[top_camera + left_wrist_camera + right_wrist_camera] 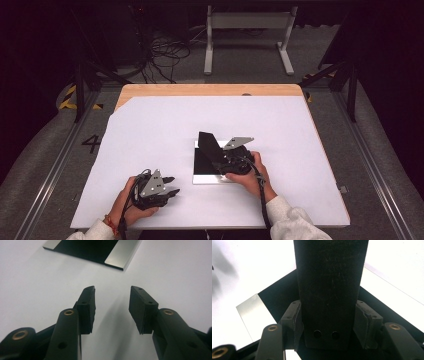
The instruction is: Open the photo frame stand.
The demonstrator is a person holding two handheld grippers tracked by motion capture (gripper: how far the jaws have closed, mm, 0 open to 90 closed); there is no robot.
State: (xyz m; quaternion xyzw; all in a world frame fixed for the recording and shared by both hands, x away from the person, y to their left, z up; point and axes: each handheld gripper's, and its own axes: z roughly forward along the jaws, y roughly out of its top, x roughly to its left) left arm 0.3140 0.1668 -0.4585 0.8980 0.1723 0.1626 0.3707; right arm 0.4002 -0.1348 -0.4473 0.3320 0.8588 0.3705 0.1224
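- My right gripper (220, 159) sits near the middle of the white surface (150, 125), over a flat tray (202, 170) with a black centre and pale metal edges.
- Between my right fingers (292, 320) stands a black flap (330, 285), rising toward 12 o'clock in the right gripper view and running from the pads up out of the top of the frame.
- The flap's base, with two small round holes, sits low between the pads; both pads lie against its side edges, so I am pinching the flap.
- In the high view the flap (207, 142) tilts up from the tray toward 11 o'clock of my right hand (252, 175).
- My left gripper (170, 186) rests near the front edge of the surface, at about 8 o'clock from the tray and well apart from it.
- My left fingers (87, 307) are spread, with nothing between them but bare white surface.
- In the left gripper view the tray (120, 255) lies ahead at 12 o'clock, clear of the fingertips; one pale edge strip and the black centre show.
- My left hand (132, 210) comes in from the bottom edge, a cable trailing along the wrist.
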